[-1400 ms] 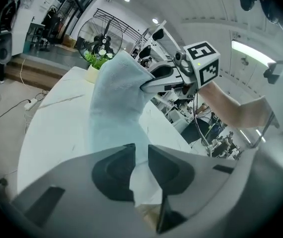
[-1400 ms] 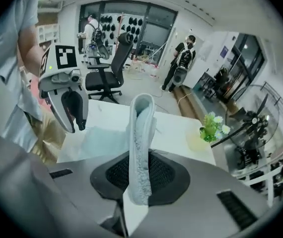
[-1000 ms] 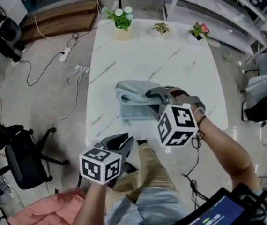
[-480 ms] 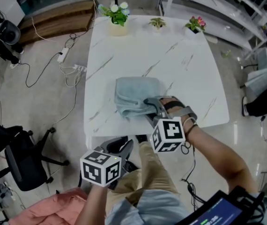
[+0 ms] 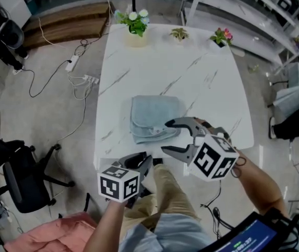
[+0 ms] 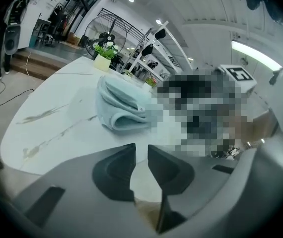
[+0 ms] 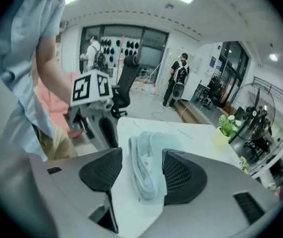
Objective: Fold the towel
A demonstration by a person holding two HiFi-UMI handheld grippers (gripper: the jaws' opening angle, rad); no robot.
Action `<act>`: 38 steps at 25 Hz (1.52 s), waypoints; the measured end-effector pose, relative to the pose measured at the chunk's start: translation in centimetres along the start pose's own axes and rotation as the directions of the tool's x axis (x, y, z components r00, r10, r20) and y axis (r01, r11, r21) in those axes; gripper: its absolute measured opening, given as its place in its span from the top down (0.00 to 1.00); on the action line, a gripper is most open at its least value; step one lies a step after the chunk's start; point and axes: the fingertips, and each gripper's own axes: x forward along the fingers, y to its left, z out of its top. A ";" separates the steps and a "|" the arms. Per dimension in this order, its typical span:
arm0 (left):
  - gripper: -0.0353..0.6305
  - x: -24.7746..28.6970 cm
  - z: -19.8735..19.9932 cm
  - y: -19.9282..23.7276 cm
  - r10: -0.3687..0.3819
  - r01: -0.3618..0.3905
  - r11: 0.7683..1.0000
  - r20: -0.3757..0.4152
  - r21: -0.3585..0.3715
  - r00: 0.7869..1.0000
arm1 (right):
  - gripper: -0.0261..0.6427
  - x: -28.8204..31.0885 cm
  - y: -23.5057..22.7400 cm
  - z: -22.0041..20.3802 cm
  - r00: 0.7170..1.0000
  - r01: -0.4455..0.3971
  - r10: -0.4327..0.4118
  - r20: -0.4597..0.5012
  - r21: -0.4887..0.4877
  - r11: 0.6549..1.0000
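Observation:
The pale blue towel lies folded in a thick rectangle on the white marble table, near its front edge. My right gripper hovers at the towel's near right corner; its jaws have just been opening and stand wide apart. In the right gripper view the towel shows between the jaws of the right gripper, with neither pad pressing on it. My left gripper hangs low at the table's front edge, away from the towel. The left gripper holds nothing, its jaws a narrow gap apart.
Three small potted plants stand along the table's far edge. A black office chair and power cables are on the floor to the left. Pink cloth lies by the person's legs.
The right gripper let go of the towel, opened wide and drew back toward the front right. The towel now rests flat and folded. The left gripper sank slightly.

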 end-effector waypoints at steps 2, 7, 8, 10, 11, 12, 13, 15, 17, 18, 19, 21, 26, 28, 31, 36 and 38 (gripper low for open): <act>0.83 0.4 0.0 0.0 -0.006 0.006 1.000 -0.005 -0.003 1.000 | 0.63 0.6 -1.6 0.5 0.999 -0.039 0.037 0.020 0.059 0.998; 0.83 1.3 0.7 0.6 -0.008 0.008 0.999 -0.002 -0.031 1.000 | 0.68 5.4 -1.3 -0.6 0.969 -0.232 0.240 -0.066 0.109 0.967; 0.82 1.4 0.9 0.9 -0.008 0.007 0.999 -0.003 -0.040 1.000 | 0.68 6.3 -1.0 -1.1 0.958 -0.258 0.269 -0.093 0.115 0.959; 0.82 1.6 1.2 1.3 -0.014 0.013 0.998 -0.012 -0.061 1.000 | 0.69 7.6 -0.7 -2.1 0.946 -0.278 0.289 -0.147 0.094 0.956; 0.81 1.8 1.2 1.4 -0.019 0.018 0.997 -0.019 -0.069 1.000 | 0.79 7.8 -0.8 -2.1 0.949 -0.267 0.273 -0.156 0.058 0.962; 0.80 2.0 1.3 1.4 -0.023 0.022 0.997 -0.025 -0.074 0.999 | 0.84 7.6 -1.0 -1.6 0.959 -0.244 0.243 -0.145 0.018 0.970; 0.79 2.1 1.5 1.5 -0.025 0.023 0.997 -0.027 -0.077 0.999 | 0.88 7.2 -1.2 -0.8 0.970 -0.213 0.210 -0.121 -0.012 0.977; 0.77 2.4 2.2 1.8 -0.021 0.019 0.997 -0.020 -0.080 1.000 | 0.89 5.9 -1.6 0.7 0.987 -0.143 0.139 -0.079 -0.055 0.988; 0.77 2.6 3.1 2.2 -0.018 0.018 0.995 0.001 -0.094 1.000 | 0.89 5.1 -1.3 1.3 0.995 -0.081 0.071 -0.074 -0.136 0.987; 0.78 2.6 3.6 2.2 -0.020 0.021 0.995 0.014 -0.101 1.000 | 0.89 4.9 -0.9 1.3 0.996 -0.061 0.048 -0.077 -0.184 0.981; 0.78 2.6 4.1 2.2 -0.020 0.022 0.994 0.025 -0.103 0.999 | 0.89 4.9 -0.3 1.3 0.996 -0.050 0.033 -0.078 -0.224 0.973; 0.78 2.8 4.8 2.4 -0.008 0.009 0.996 0.018 -0.087 1.000 | 0.87 5.1 0.9 0.6 0.996 -0.050 0.027 -0.087 -0.263 0.963; 0.80 1.2 1.2 3.0 0.017 -0.025 0.998 -0.133 -0.060 0.991 | 0.80 6.9 2.3 -2.6 0.988 -0.077 0.032 -0.151 -0.300 0.951; 0.80 -0.5 -0.1 3.0 0.006 -0.016 0.996 -0.128 -0.083 0.992 | 0.78 8.0 3.1 -3.9 0.981 -0.092 0.031 -0.189 -0.327 0.941; 0.83 -3.5 0.9 2.5 -0.020 0.019 0.995 -0.007 -0.095 1.000 | 0.65 8.4 5.3 -4.4 0.977 -0.130 0.051 -0.208 -0.391 0.911; 0.83 -5.6 7.0 1.2 -0.066 0.058 0.997 0.157 0.053 0.985 | 0.69 1.1 0.8 -0.8 0.995 -0.044 0.042 0.089 0.019 0.999; 0.83 -4.7 8.2 1.1 -0.089 0.072 0.992 0.162 0.106 0.983 | 0.71 0.1 -0.8 -3.0 0.997 -0.050 0.041 0.068 0.137 0.989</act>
